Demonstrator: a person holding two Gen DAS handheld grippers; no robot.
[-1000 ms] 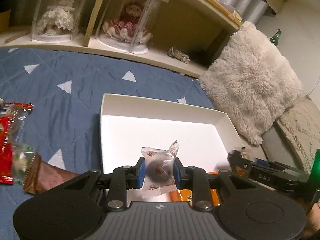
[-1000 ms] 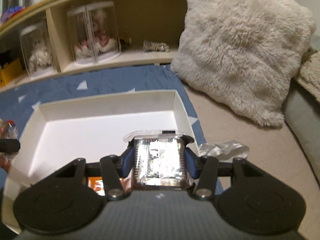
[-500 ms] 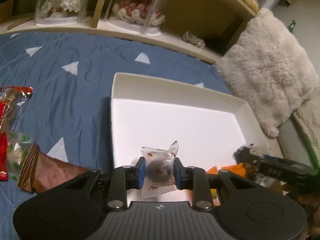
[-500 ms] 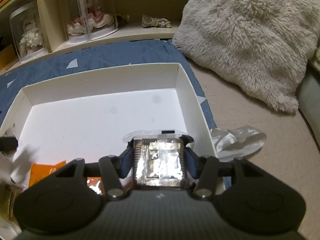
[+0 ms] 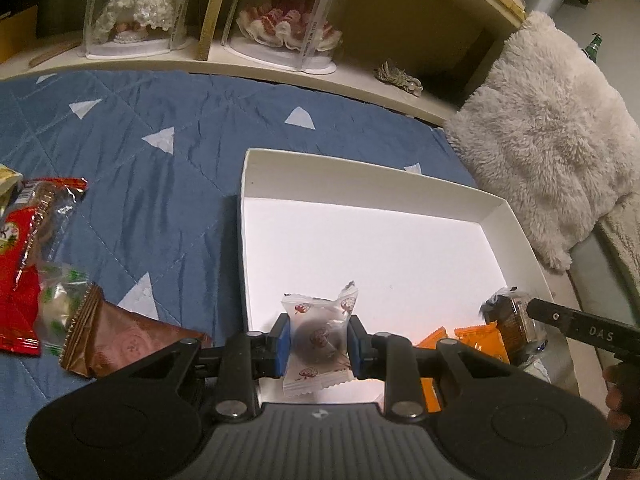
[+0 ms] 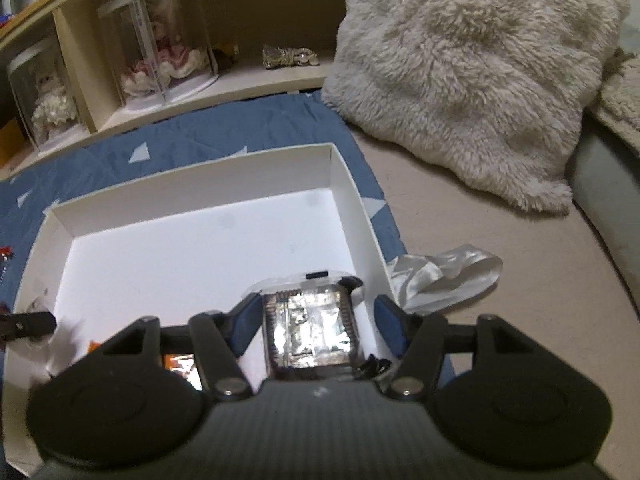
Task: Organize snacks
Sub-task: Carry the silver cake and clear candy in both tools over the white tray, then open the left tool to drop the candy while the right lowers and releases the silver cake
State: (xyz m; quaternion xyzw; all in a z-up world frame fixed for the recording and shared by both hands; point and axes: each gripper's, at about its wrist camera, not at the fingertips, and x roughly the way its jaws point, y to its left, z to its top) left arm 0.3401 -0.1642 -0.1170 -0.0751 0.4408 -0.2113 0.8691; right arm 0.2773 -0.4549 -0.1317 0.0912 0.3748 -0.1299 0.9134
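A white shallow box (image 5: 360,248) lies on the blue quilt; it also shows in the right wrist view (image 6: 192,248). My left gripper (image 5: 318,342) is shut on a white-wrapped round snack (image 5: 318,336) over the box's near left part. My right gripper (image 6: 312,316) has its jaws apart, with gaps on both sides of a clear-wrapped brown cake (image 6: 310,332) that sits between them in the box's near right corner. The same cake (image 5: 514,320) shows by the right gripper's finger in the left wrist view. Orange packets (image 5: 478,336) lie in the box.
Loose snacks lie on the quilt at left: a red packet (image 5: 24,248), a green-white candy (image 5: 60,308), a brown packet (image 5: 116,336). A fluffy cushion (image 6: 472,76) stands at right. A crumpled white wrapper (image 6: 444,272) lies beside the box. A shelf with doll cases (image 5: 280,20) runs behind.
My right gripper's jaws have opened and let go of the brown cake. Both grippers have moved lower over the box. The left still holds its snack.
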